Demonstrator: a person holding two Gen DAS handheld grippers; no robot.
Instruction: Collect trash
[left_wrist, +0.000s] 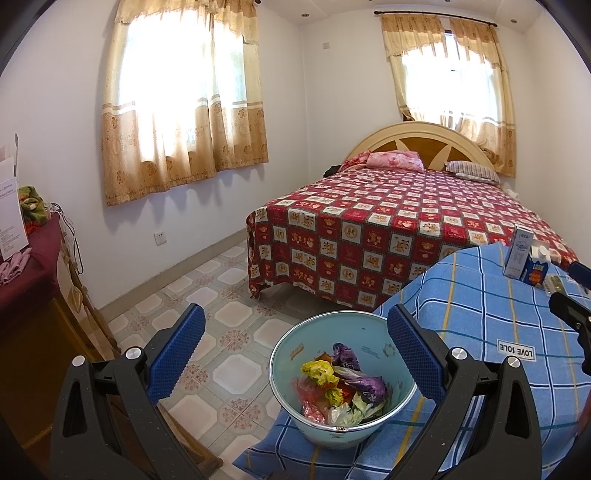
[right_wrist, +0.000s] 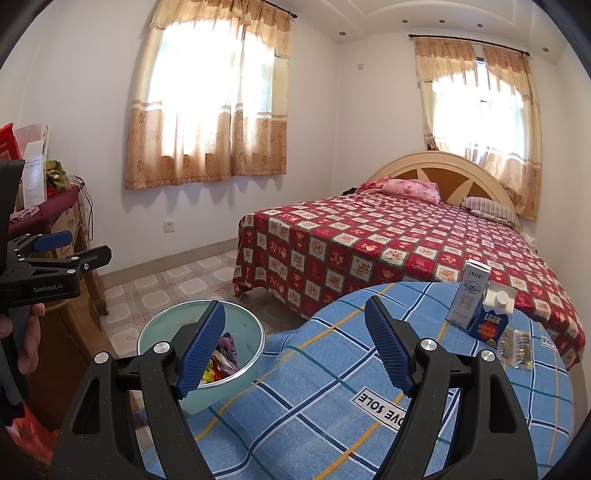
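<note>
Left wrist view: left hand-held gripper (left_wrist: 295, 354) is hovering wide open and empty above the pale blue bin (left_wrist: 341, 376), which is sitting against the bench (left_wrist: 480, 332) edge, probably so bench litter can be dropped straight in. Crumpled wrappers (left_wrist: 341, 384) are already lying inside. Right hand-held gripper (right_wrist: 295, 350) is also gaping, gripping nothing, facing across the checked cloth. Remaining trash is standing ahead and to its right, well apart from its fingertips: white carton (right_wrist: 469, 295), blue carton (right_wrist: 491, 321), small packets (right_wrist: 515, 343) beside them.
</note>
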